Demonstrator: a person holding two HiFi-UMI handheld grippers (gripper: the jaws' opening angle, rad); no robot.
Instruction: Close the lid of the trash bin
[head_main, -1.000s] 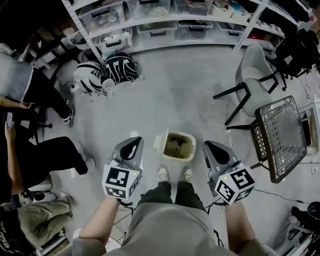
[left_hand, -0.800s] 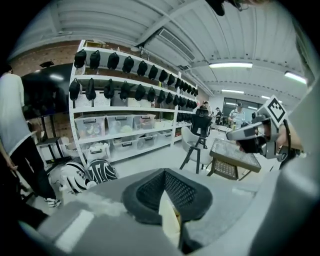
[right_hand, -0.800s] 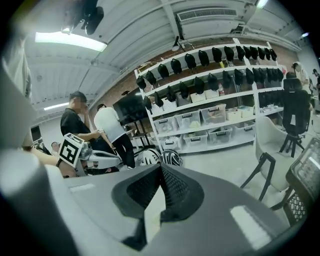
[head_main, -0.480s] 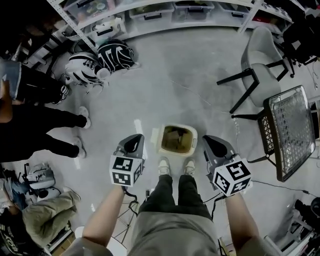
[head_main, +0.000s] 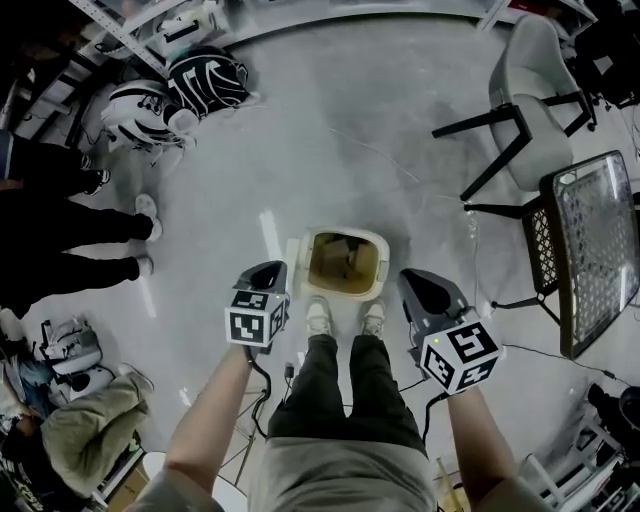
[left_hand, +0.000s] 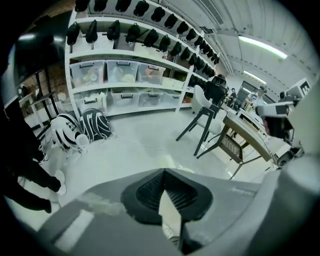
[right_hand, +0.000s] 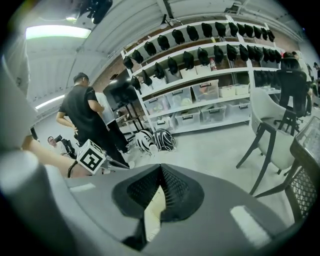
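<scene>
Head view: cream rounded plastic trash bin (head_main: 383, 262) on the grey floor (head_main: 330, 150), top open, lying ahead of and between my fingers. Left gripper (head_main: 265, 272) and right gripper (head_main: 418, 280) flank it. Only the gripper views show both pairs of fingers closed tip to tip, gripping nothing.

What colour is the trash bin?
The trash bin is cream, brownish inside; head view shows it best.

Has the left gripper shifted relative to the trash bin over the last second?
Yes. The left gripper has closed in toward the trash bin, its tip now beside the bin's left rim.
</scene>
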